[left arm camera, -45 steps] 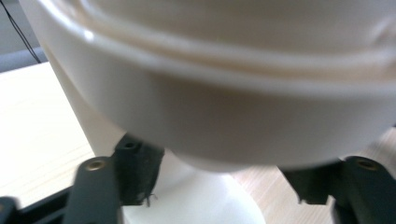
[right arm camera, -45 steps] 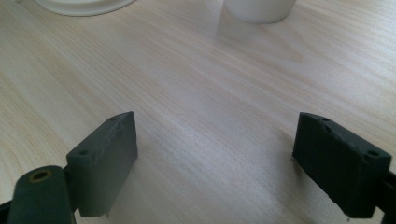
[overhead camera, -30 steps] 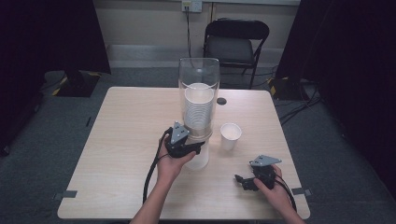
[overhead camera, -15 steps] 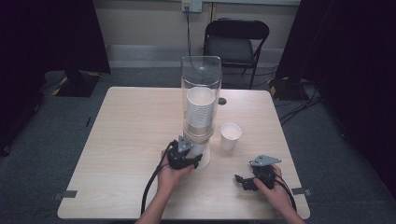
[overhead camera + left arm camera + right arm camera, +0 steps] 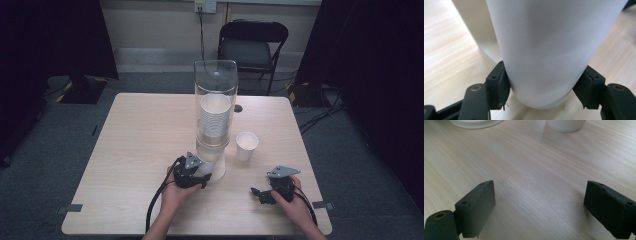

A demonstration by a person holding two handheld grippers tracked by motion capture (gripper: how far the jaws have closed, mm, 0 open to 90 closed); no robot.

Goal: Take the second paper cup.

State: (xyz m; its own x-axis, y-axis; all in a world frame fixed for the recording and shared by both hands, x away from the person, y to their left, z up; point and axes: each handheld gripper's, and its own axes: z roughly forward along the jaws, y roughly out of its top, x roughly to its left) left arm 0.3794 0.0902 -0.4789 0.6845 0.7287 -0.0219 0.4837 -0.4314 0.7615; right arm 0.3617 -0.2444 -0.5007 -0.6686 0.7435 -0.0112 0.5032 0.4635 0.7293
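A tall clear cup dispenser stands mid-table with a stack of white paper cups inside. My left gripper is at its foot, shut on the lowest white cup. In the left gripper view both pads press the sides of that cup, and my left gripper holds it near its bottom, just above the wood. My right gripper rests on the table near the front right corner, open; in its own view my right gripper has only bare wood between the jaws.
A single white cup stands upright to the right of the dispenser, and its base shows ahead of the right gripper. A small dark disc lies behind the dispenser. A black chair stands beyond the table's far edge.
My left gripper has drawn down and toward the person from the dispenser's lower end, with the white cup in it. The right gripper has stayed still.
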